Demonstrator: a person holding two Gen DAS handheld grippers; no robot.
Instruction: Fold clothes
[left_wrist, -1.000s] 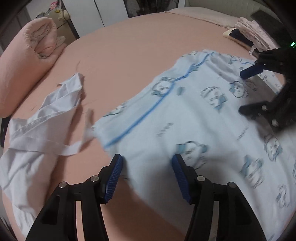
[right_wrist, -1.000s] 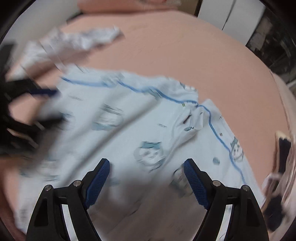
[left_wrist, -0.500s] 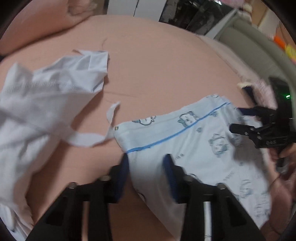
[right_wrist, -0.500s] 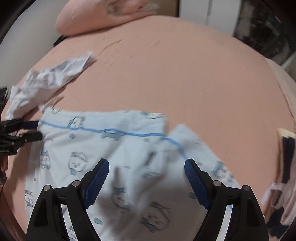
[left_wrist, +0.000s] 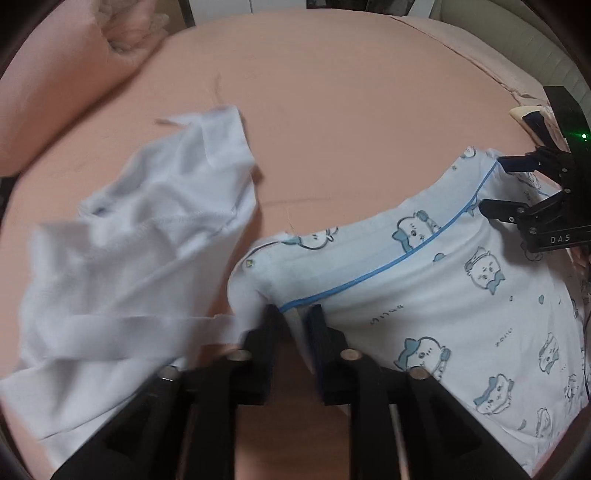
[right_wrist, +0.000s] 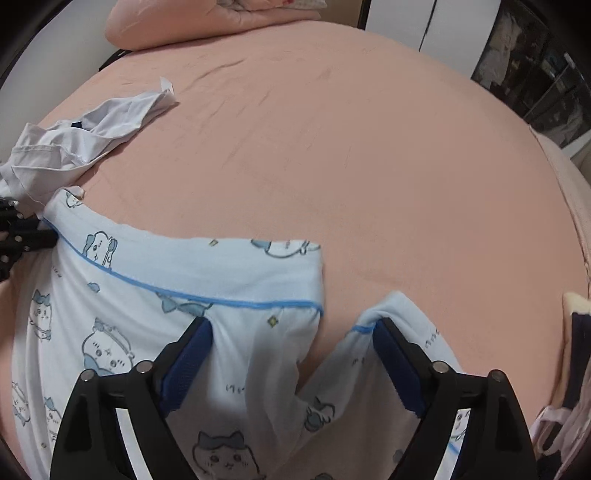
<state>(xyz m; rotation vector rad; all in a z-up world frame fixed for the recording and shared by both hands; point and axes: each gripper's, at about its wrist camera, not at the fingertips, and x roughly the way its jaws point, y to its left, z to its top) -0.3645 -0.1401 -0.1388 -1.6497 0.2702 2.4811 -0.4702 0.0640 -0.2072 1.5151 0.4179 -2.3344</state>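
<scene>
On the pink bed sheet (left_wrist: 332, 110), reading from left to right, a rolled pink quilt (left_wrist: 66, 70) occupied the far left corner in the left wrist view. Next to it, nearer you, lay a crumpled white garment (left_wrist: 140, 236), blurred in that view, its loose strap trailing toward your left gripper (left_wrist: 291, 325). That garment lay just beside the corner you held, crowding the left edge of the work area.

Your left gripper had its fingers drawn together on the corner of the pale blue printed pyjama garment (left_wrist: 424, 295), at the end of its blue piping line (left_wrist: 388, 266); a strip of fabric showed between the pads.

The pyjama garment spread rightward across the near part of the sheet, waistband edge facing the far side of the bed. In the right wrist view, its top edge was split by a gap of bare sheet, with a separate fold of fabric (right_wrist: 391, 310) to the right of the gap.

Your right gripper (right_wrist: 291, 343) held its fingers wide apart above that edge, the left pad over the main panel and the right pad touching the fold; nothing was clamped.

At the far right, a stack of folded clothes (right_wrist: 576, 339) sat at the bed's edge, well apart from the pyjama garment.
</scene>
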